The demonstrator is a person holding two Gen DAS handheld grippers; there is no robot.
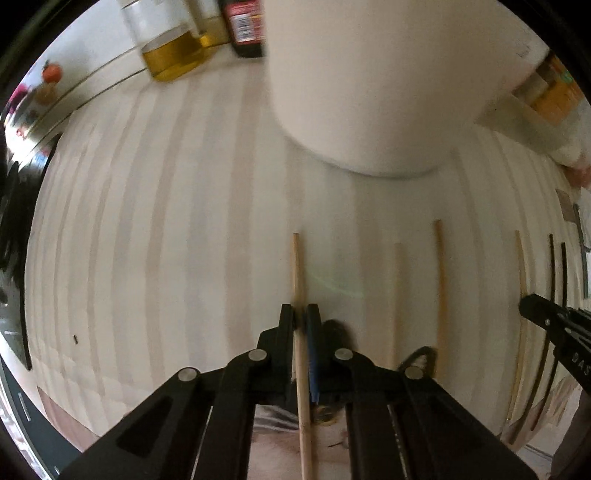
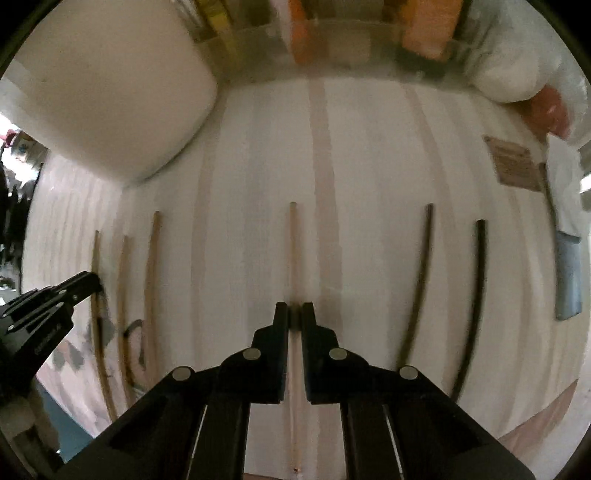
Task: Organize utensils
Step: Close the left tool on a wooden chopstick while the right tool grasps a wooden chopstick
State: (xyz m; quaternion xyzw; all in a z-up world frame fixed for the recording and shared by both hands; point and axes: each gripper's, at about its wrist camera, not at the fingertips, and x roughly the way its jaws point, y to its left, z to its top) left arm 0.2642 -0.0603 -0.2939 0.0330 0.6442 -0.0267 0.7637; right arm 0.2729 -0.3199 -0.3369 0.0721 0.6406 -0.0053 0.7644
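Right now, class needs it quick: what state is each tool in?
Left tool: closed on the light wooden chopstick.
Right tool: closed on the pale chopstick.

A striped cloth (image 1: 166,221) covers the table. At its far edge stands a bottle of yellow oil (image 1: 173,55), and just beside it a dark bottle with a red label (image 1: 245,26). An orange packet (image 2: 428,29), perhaps food, lies blurred near a white bag (image 2: 517,62).

Only the letters "DAS" can be read, printed on the right gripper (image 1: 532,308); other labels are blurred.
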